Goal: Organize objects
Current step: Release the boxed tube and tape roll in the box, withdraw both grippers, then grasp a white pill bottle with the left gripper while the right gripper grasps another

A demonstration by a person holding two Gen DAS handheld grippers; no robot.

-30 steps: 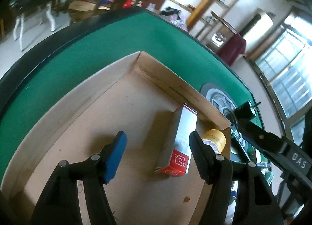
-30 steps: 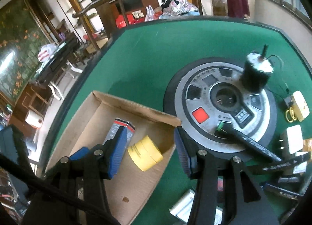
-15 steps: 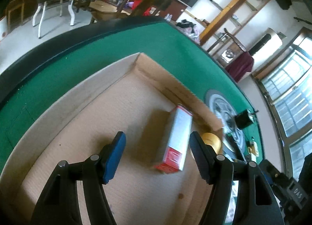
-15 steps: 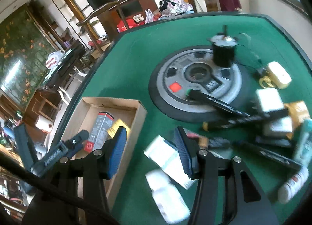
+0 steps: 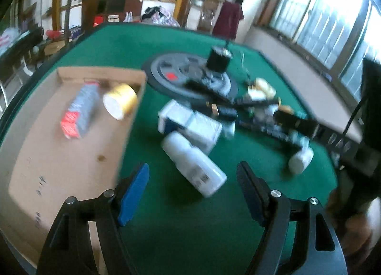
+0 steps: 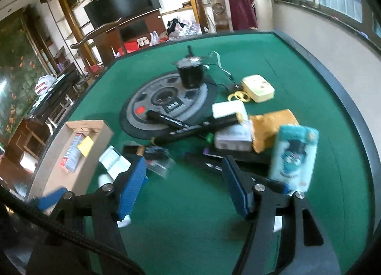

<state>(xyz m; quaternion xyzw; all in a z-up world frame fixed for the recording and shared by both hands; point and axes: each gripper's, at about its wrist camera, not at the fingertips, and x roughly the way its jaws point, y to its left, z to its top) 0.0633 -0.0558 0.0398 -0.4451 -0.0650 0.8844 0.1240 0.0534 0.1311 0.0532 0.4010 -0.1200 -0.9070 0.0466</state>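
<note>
Both tongs now off box (image 5: 71,146), over cluttered felt (image 5: 190,222).

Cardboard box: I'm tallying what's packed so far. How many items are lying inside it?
2. A red-and-grey carton lies near the far end of the cardboard box; a yellow roll sits beside it, by the far corner. Nothing else shows inside.
</note>
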